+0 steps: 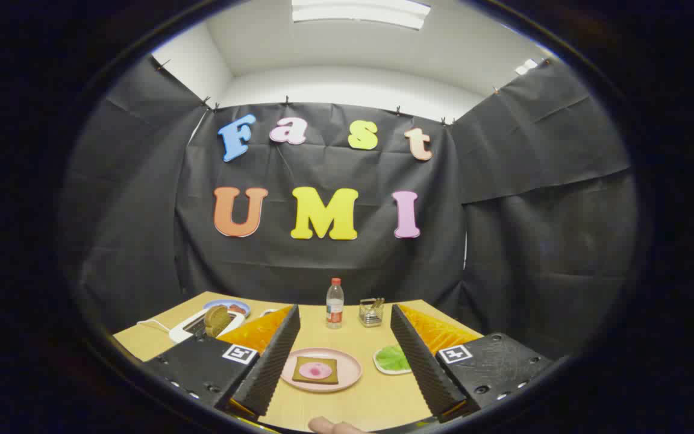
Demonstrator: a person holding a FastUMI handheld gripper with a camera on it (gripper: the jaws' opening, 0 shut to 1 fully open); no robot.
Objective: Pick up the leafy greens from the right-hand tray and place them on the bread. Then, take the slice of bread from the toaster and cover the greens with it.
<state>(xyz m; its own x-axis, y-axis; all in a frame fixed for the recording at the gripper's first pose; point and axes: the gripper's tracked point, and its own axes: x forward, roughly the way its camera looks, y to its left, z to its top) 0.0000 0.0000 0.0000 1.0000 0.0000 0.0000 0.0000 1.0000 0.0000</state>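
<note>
We see the gripper (345, 355) held level above the near end of the wooden table (347, 407), looking forward and a bit down. Fingers spread wide, released, gripping nothing. A bit of a person's finger (332, 427) shows at the near table edge, below the gap between the gripper fingers.

Between the fingers, just ahead: a pink plate (348, 375) with one slice of bread (315, 369) lying flat on it, a pink round slice (315, 369) on top of the bread. Bread is not touched by either finger.

Just right of the plate, close beside the right finger's inner face: a small white tray (379, 363) holding the leafy greens (393, 357). Part of the tray is hidden behind the right finger. Greens sit in the tray, not gripped.

Left, beyond the left finger: a white toaster (183, 330) with a slice of toast (217, 319) standing up out of its slot, a white cord trailing off its left side. Behind the toaster a blue plate (226, 305) with something reddish on it, too small for us to tell what.

Far end of the table, beyond the pink plate: an upright clear bottle (335, 304) with a red cap, and just right of it a small clear holder (372, 312) with items inside, contents unclear to us.
</note>
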